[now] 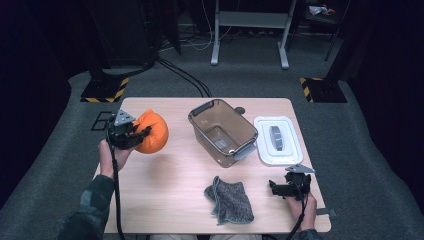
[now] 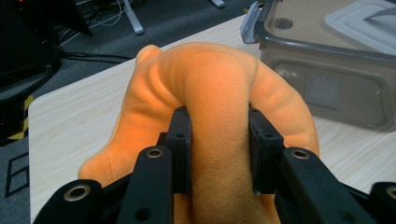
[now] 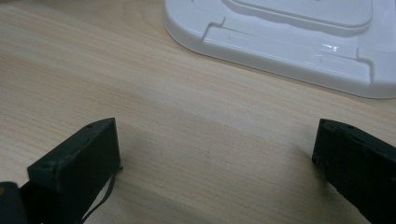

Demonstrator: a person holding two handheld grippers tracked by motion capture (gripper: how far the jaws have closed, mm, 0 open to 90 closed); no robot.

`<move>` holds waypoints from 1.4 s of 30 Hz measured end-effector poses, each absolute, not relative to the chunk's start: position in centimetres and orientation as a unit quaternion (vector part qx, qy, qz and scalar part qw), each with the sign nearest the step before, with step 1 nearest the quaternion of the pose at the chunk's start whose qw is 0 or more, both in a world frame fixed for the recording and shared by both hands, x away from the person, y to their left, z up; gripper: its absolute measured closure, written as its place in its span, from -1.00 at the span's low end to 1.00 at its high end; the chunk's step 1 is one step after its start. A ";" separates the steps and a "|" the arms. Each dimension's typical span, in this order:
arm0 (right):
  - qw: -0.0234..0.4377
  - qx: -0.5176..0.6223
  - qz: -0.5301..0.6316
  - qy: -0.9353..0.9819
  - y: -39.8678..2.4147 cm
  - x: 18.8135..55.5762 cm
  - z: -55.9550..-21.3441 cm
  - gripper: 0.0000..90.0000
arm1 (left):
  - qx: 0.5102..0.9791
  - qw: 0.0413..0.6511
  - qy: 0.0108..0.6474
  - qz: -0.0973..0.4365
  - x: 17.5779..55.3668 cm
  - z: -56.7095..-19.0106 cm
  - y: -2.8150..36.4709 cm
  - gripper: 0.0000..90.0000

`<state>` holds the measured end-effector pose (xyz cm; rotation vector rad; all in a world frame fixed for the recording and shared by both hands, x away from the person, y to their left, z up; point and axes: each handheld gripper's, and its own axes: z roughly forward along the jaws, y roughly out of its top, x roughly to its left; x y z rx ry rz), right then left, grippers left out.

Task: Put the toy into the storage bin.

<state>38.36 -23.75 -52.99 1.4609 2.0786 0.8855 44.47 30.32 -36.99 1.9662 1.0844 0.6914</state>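
In the left gripper view the two black jaws pinch a thick fold of the orange plush cloth (image 2: 210, 107), their pads sunk into the pile so that the fabric bulges out above and to both sides. In the high view the left gripper (image 1: 131, 134) carries that bundle at the left of the frame, seemingly lifted clear of the wooden table (image 1: 170, 175). The step in hand looks like the carry: the soft item is picked up and not yet stowed. The next move probably calls for swinging it toward the middle of the frame, over the open mouth of the clear plastic bin (image 1: 222, 131), and lowering it before the jaws let go; the bundle is bulky, so it may need centring over the opening.

The right gripper (image 1: 286, 190) rests at the lower right, jaws spread wide with nothing between them, bare tabletop showing in its own view.

The orange cloth is fuzzy, rounded and slack. The bin is smoky, rigid and rectangular with grey latch handles. Its white lid (image 1: 277, 140), smooth and glossy, lies flat just beside it on the right. A grey knitted cloth (image 1: 230, 200), coarse and crumpled, lies at lower centre.
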 end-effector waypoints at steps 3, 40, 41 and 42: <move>0.224 0.529 0.321 0.753 -23.7 38.4 -53.0 -1.00 | 0.772 0.388 0.423 0.272 44.8 -36.7 30.0 0.49; 0.224 0.530 0.321 0.753 -23.7 38.4 -53.0 -1.00 | 0.783 0.389 0.392 0.288 49.6 -31.6 24.0 0.47; 0.224 0.530 0.321 0.753 -23.7 38.4 -53.0 -1.00 | 0.784 0.388 0.388 0.289 49.7 -31.5 23.7 0.47; 0.224 0.529 0.321 0.753 -23.7 38.4 -53.0 -1.00 | 0.786 0.386 0.387 0.289 49.8 -31.5 23.5 0.47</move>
